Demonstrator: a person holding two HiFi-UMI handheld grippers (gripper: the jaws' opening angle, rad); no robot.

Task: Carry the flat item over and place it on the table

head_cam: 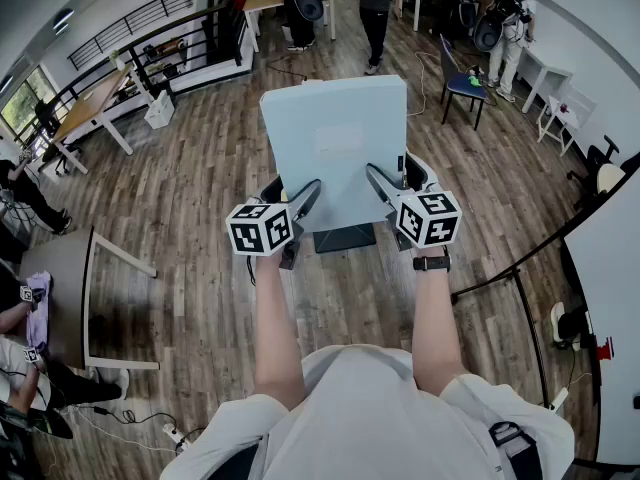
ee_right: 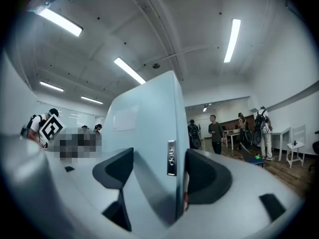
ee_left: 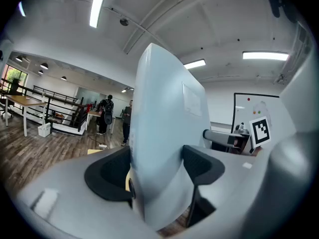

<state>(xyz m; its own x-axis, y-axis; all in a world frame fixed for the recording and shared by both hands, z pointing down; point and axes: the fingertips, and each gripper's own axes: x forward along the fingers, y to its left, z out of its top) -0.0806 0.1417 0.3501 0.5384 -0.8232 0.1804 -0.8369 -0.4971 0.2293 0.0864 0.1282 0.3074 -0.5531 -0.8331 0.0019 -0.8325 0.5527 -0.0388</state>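
no readable text; metal tag [ee_right: 171, 158] on flat item [ee_right: 144, 133] edge, lettering too blurred.
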